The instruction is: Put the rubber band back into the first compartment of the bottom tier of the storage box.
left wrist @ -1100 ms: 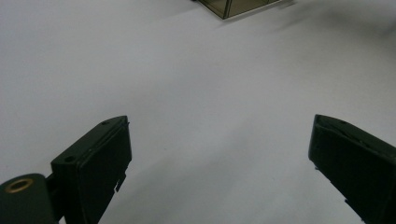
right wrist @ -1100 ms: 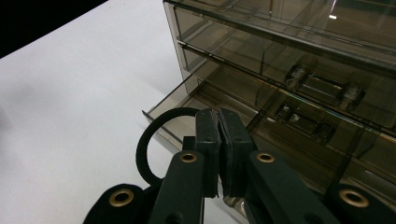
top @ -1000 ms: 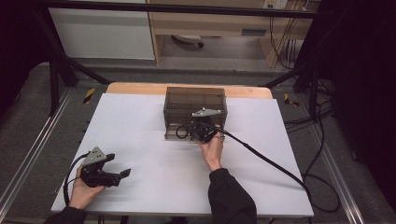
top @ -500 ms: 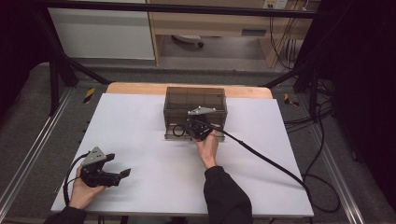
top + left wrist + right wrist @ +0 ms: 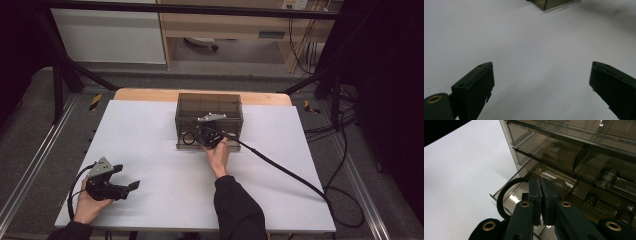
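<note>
The right gripper (image 5: 541, 195), jaws pinching a black ring (image 5: 505, 192), has stayed at the smoky drawer box (image 5: 209, 107) (bottom drawer ajar). The left gripper (image 5: 131, 186), near of it, remains wide open.

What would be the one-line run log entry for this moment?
left tool: open, low over table, idle | right tool: shut on black ring at organizer | bottom drawer: partly open

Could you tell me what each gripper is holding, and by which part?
The right gripper pinches a black ring at its band; the left gripper is open, holding nothing.
</note>
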Tool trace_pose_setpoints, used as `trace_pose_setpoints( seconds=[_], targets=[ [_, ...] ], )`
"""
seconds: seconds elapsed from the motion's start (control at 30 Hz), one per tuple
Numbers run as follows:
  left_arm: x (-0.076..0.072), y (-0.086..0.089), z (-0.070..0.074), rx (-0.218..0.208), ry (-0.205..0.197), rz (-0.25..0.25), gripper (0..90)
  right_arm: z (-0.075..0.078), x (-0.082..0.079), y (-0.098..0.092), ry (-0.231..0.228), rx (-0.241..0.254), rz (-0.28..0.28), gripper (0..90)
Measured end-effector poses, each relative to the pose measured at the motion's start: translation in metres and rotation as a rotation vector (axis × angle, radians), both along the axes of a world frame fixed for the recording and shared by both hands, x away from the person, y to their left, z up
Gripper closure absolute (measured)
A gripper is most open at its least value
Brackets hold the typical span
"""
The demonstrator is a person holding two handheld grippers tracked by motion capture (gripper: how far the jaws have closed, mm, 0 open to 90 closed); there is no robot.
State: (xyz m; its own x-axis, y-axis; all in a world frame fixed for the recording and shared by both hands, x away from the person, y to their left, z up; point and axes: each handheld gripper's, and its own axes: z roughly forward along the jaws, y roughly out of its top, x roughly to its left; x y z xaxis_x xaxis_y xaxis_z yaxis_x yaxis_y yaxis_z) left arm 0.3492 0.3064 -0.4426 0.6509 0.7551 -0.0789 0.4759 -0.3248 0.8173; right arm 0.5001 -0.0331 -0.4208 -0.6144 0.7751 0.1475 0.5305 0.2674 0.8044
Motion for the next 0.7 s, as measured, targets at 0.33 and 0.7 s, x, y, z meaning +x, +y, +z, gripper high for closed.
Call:
trace_pose_setpoints(
  seconds=[0.33,0.7],
  targets=[
    [0.0,0.0,0.0,-0.004,-0.001,0.003,5.6,-0.007,0.007,0.0,0.01,-0.012,-0.018,88.0],
    [0.0,0.0,0.0,-0.003,-0.001,0.001,5.6,-0.018,0.01,0.003,0.024,-0.022,-0.027,88.0]
  ],
)
